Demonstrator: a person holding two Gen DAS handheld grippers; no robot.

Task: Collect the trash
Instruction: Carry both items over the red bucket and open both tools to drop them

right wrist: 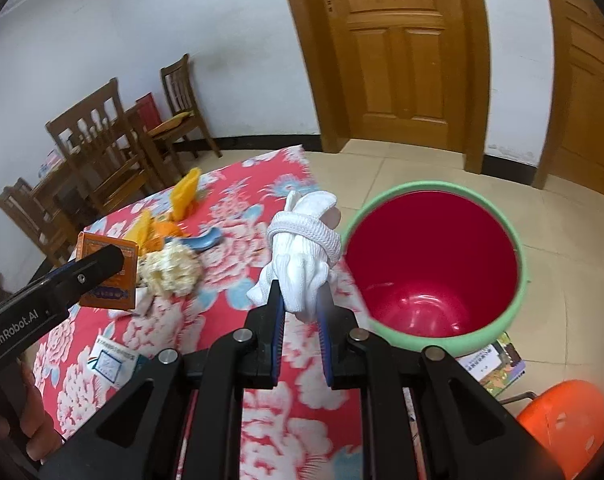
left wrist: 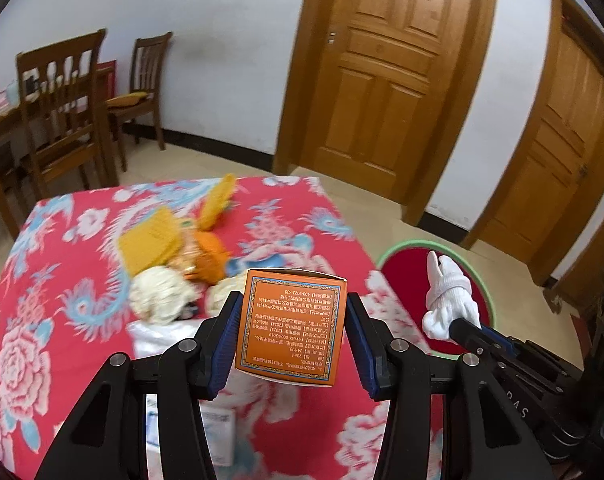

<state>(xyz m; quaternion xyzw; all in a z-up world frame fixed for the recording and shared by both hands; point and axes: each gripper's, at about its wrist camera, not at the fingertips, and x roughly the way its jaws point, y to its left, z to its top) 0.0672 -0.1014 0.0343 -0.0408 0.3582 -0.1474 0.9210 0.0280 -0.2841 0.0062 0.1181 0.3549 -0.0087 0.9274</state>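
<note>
2 wooden doors (left wrist: pixel 386 64), wooden chairs (left wrist: pixel 61 112) and an orange stool (right wrist: pixel 566 420) stand around.

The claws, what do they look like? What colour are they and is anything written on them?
Both claws are black frames with triangle cut-outs, round silver bolts, and ridged blue pads on the inside of each finger. Seen from the right wrist, the left claw carries white lettering, "GenRobot.AI". No cables or sleeves show.

Trash pile (left wrist: pixel 169 256) blurred; stool (right wrist: pixel 566 420) cut off.
</note>
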